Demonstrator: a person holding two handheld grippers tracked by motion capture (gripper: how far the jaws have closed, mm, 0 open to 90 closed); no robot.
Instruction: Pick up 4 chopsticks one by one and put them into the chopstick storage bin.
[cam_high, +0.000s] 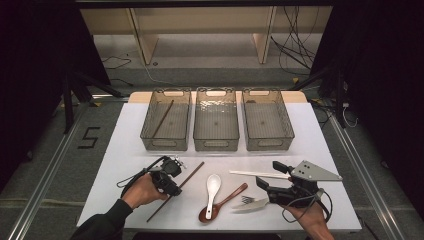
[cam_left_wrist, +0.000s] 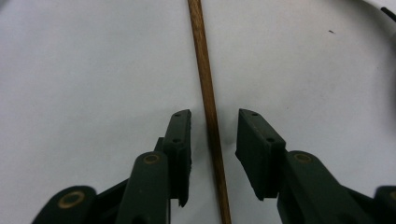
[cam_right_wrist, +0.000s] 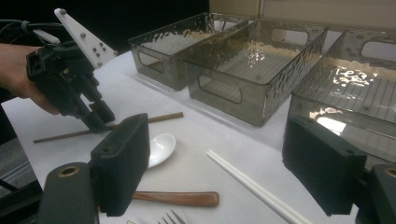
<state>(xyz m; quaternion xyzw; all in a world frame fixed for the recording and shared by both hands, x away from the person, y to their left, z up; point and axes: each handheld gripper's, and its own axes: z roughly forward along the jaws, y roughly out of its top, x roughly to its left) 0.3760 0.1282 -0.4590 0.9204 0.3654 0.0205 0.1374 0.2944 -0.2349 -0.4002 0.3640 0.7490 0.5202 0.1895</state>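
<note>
Spanning the white tabletop (cam_high: 125, 145), three clear bins (cam_high: 216, 125) stand at the far edge; the left gripper (cam_left_wrist: 212, 154) straddles the brown chopstick (cam_left_wrist: 205, 93) lying flat near the front, jaws apart on either side, not yet clamped. The right gripper (cam_right_wrist: 229, 168) waits with jaws wide. Closing off-centre could roll the thin stick aside

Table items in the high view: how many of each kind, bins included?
Bins: 3, left, middle, right
Brown chopsticks: 2, one in the left bin, one on the table
White chopstick: 1
Spoons: 2, white, brown
Fork: 1
Total: 9
</note>
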